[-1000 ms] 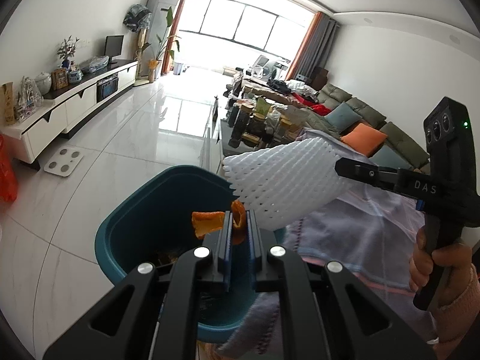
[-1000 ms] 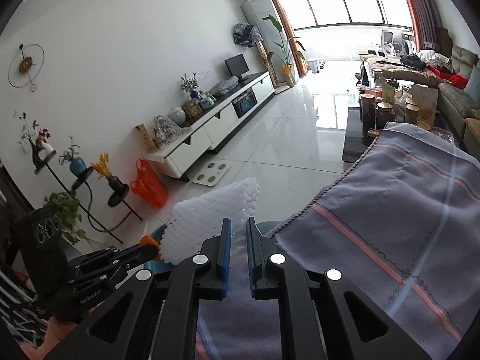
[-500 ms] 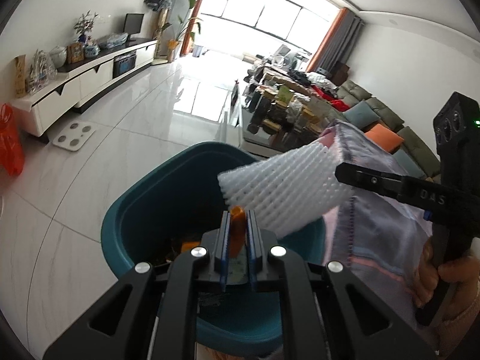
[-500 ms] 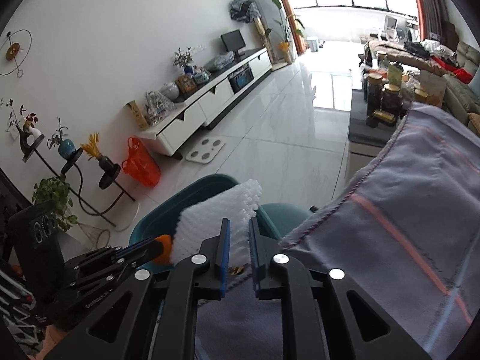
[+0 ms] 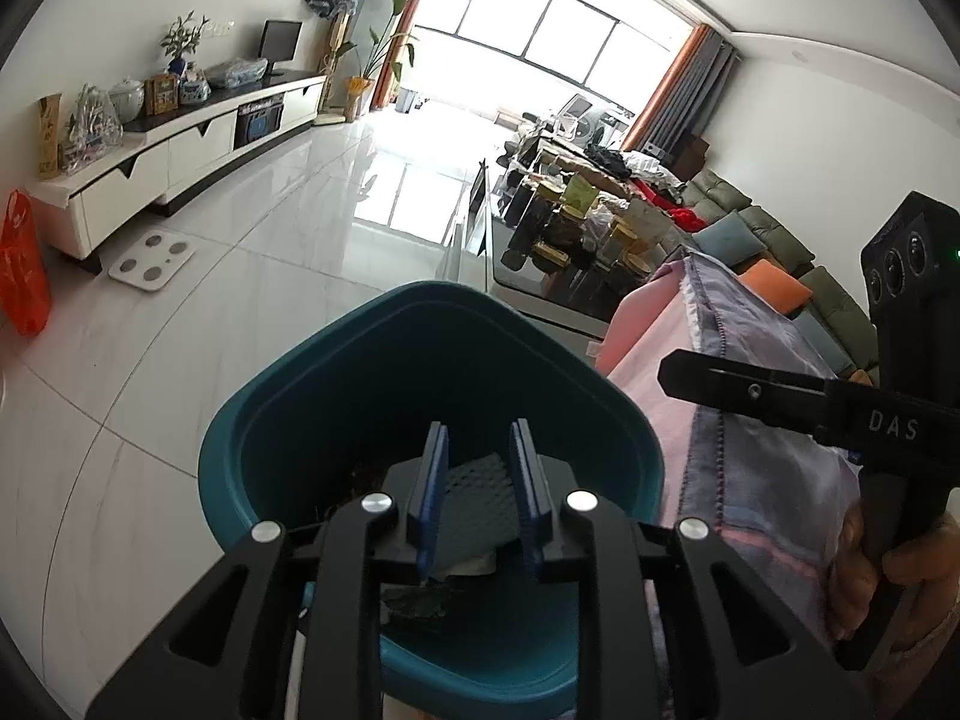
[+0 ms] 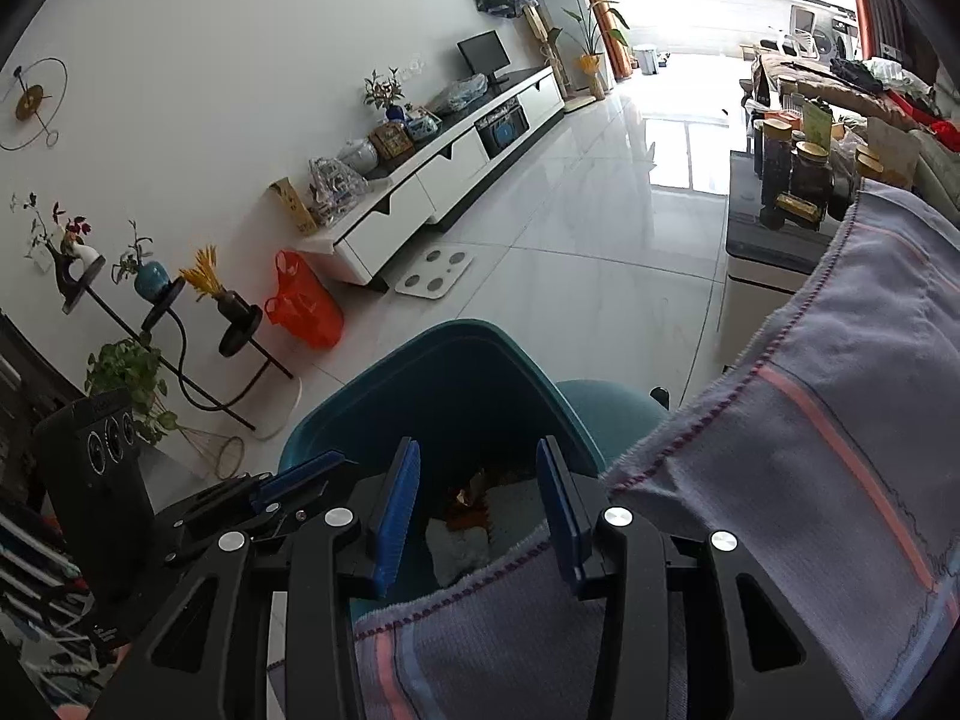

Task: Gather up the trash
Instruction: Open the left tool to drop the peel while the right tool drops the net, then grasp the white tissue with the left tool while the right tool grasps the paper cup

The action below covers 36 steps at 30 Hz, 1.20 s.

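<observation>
A teal trash bin (image 5: 336, 372) stands on the floor below both grippers. My left gripper (image 5: 477, 438) hangs over its mouth, jaws opening, with nothing between the pads. The white foam net (image 5: 480, 480) lies inside the bin, seen through the gap. My right gripper (image 6: 478, 450) is also over the bin (image 6: 456, 336), jaws opening and empty. Orange peel (image 6: 468, 495) and white scraps lie in the bin below it. The right gripper (image 5: 678, 372) shows side-on in the left wrist view, held by a hand (image 5: 864, 558). The left gripper's blue fingertips (image 6: 306, 471) show at the left of the right wrist view.
A table under a striped lilac cloth (image 6: 840, 420) sits right beside the bin. A white bathroom scale (image 5: 153, 255) and an orange bag (image 5: 24, 264) are on the tiled floor by the TV cabinet (image 5: 180, 144). Beyond stand a jar-laden coffee table (image 5: 576, 228) and a sofa (image 5: 774, 240).
Both grippers sank over the bin and their jaws parted. The foam net left the right gripper and the orange peel left the left gripper; both now lie in the bin.
</observation>
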Available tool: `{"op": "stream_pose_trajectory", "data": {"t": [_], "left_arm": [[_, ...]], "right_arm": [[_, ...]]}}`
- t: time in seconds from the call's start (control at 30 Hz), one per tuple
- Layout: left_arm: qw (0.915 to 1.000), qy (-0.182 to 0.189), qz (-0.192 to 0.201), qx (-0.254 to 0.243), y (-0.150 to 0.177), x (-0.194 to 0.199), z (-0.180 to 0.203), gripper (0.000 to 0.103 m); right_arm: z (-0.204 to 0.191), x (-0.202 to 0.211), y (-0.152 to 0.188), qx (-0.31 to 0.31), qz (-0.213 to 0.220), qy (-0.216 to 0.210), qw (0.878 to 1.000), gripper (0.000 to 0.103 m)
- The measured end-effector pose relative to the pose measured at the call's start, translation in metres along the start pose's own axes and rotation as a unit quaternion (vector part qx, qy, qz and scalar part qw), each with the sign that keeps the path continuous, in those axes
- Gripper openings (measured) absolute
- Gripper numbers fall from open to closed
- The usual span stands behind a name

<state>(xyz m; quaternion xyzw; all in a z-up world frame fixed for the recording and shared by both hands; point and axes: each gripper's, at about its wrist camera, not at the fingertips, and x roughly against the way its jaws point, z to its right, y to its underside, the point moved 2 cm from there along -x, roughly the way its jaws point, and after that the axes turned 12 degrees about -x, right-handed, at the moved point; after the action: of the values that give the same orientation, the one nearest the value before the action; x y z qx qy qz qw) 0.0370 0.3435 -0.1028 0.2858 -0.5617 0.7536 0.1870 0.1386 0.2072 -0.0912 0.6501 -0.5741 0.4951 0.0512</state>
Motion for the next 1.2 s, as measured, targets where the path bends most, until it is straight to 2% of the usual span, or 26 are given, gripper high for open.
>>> {"op": "stream_pose_trajectory", "data": {"t": [0.13, 0.3, 0.43, 0.6, 0.8, 0.9, 1.2], "left_arm": [[0.9998, 0.004, 0.015, -0.015, -0.001, 0.012, 0.01, 0.03], [0.9977, 0.018, 0.046, -0.046, -0.007, 0.034, 0.034, 0.045], [0.9924, 0.053, 0.073, -0.084, -0.009, 0.052, 0.067, 0.058], [0.9828, 0.11, 0.08, -0.125, -0.006, 0.057, 0.118, 0.061], [0.9641, 0.186, 0.066, -0.178, 0.005, 0.051, 0.192, 0.061], [0.9522, 0.222, 0.053, -0.203, 0.013, 0.046, 0.228, 0.061], [0.9155, 0.313, 0.017, -0.252, 0.043, 0.038, 0.316, 0.061]], "right_arm": [[0.0, 0.017, 0.003, 0.005, 0.016, -0.008, 1.0, 0.046], [0.004, 0.056, 0.011, 0.011, 0.054, -0.024, 0.998, 0.066], [0.012, 0.09, 0.023, 0.016, 0.083, -0.017, 0.996, 0.068], [0.041, 0.136, 0.043, 0.0, 0.125, 0.006, 0.992, 0.072], [0.083, 0.193, 0.075, -0.03, 0.168, 0.061, 0.984, 0.072], [0.105, 0.217, 0.09, -0.054, 0.185, 0.084, 0.978, 0.072], [0.167, 0.292, 0.142, -0.12, 0.241, 0.155, 0.95, 0.072]]}}
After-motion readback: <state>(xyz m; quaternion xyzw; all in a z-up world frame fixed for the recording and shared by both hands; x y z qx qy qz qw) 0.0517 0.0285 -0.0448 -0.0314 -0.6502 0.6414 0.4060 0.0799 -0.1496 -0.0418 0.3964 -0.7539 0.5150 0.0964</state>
